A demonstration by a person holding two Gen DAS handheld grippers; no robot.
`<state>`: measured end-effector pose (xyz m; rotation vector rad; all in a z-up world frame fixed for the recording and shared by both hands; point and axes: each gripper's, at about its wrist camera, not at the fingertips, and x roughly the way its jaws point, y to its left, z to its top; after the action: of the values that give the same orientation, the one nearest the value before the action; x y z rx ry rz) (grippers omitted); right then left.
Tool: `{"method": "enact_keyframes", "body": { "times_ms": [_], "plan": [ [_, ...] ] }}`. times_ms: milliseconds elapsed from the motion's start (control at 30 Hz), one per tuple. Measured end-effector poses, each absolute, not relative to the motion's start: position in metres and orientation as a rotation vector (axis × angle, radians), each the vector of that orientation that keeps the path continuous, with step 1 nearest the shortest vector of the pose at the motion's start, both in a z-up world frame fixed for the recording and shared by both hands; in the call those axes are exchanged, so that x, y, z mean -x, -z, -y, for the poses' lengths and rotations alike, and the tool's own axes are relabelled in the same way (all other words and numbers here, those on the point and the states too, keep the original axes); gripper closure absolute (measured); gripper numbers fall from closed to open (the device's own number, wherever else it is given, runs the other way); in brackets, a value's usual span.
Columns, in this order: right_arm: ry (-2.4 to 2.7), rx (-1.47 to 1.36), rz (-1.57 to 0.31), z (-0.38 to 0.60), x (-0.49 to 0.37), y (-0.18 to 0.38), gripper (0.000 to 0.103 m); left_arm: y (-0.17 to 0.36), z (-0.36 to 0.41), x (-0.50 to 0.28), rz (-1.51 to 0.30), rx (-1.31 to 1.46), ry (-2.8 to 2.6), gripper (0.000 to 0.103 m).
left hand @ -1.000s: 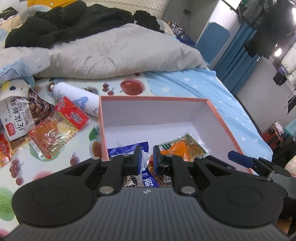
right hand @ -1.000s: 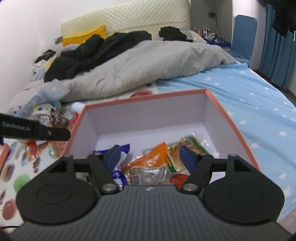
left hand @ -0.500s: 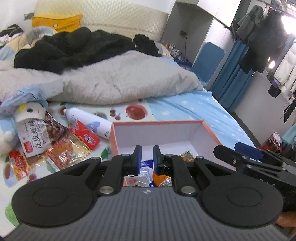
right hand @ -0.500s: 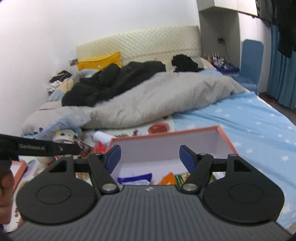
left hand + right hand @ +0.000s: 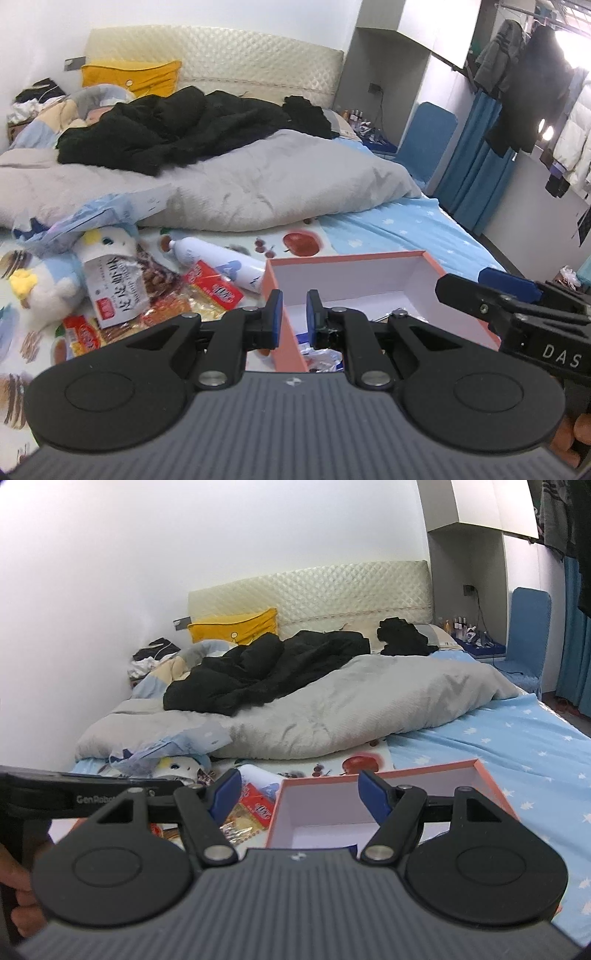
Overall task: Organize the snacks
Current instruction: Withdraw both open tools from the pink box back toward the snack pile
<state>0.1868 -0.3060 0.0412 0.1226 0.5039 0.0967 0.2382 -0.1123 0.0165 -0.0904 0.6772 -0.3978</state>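
An orange-rimmed white box (image 5: 354, 258) sits on the bed and shows in the right wrist view too (image 5: 388, 773). Snack packets lie inside it, mostly hidden behind the grippers. Loose snack packets (image 5: 118, 291) and a red packet (image 5: 214, 286) lie left of the box. My left gripper (image 5: 293, 314) hangs above the box's near left corner, jaws a narrow gap apart, holding nothing. My right gripper (image 5: 299, 788) is open and empty above the box's left wall.
A white bottle (image 5: 221, 258) lies behind the red packet. A plush duck (image 5: 40, 284) sits at the far left. A grey duvet (image 5: 240, 184) and black clothes (image 5: 177, 125) are heaped behind. A blue starred sheet (image 5: 517, 746) extends to the right.
Both grippers have risen and pulled back from inside the box, tilting up so the headboard and wall show. The left jaws stayed nearly closed, the right jaws stayed open.
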Motion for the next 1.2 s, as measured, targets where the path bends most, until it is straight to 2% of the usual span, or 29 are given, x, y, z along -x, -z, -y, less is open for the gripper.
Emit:
{"method": "enact_keyframes", "body": {
  "times_ms": [167, 267, 333, 433, 633, 900, 1200],
  "plan": [
    [-0.12, -0.116, -0.507, 0.29, -0.177, -0.037, 0.031, -0.007, 0.09, -0.227, -0.697, 0.105, 0.373, 0.085],
    [-0.148, -0.12, -0.508, 0.281, -0.17, -0.036, 0.031, -0.001, 0.078, -0.218, -0.7, 0.103, 0.347, 0.053],
    [-0.159, -0.111, -0.512, 0.274, -0.166, -0.033, 0.031, 0.003, 0.071, -0.211, -0.7, 0.098, 0.345, 0.047],
    [-0.175, -0.105, -0.527, 0.263, -0.162, -0.027, 0.031, 0.008, 0.058, -0.202, -0.699, 0.081, 0.327, 0.032],
    [-0.189, -0.103, -0.574, 0.243, -0.156, -0.008, 0.031, 0.023, 0.037, -0.191, -0.713, 0.092, 0.295, 0.015],
    [-0.206, -0.12, -0.62, 0.219, -0.146, 0.011, 0.031, 0.048, 0.011, -0.173, -0.734, 0.123, 0.268, 0.009],
    [-0.226, -0.072, -0.665, 0.194, -0.137, 0.03, 0.031, 0.078, -0.012, -0.161, -0.766, 0.169, 0.22, 0.008]
  ]
}}
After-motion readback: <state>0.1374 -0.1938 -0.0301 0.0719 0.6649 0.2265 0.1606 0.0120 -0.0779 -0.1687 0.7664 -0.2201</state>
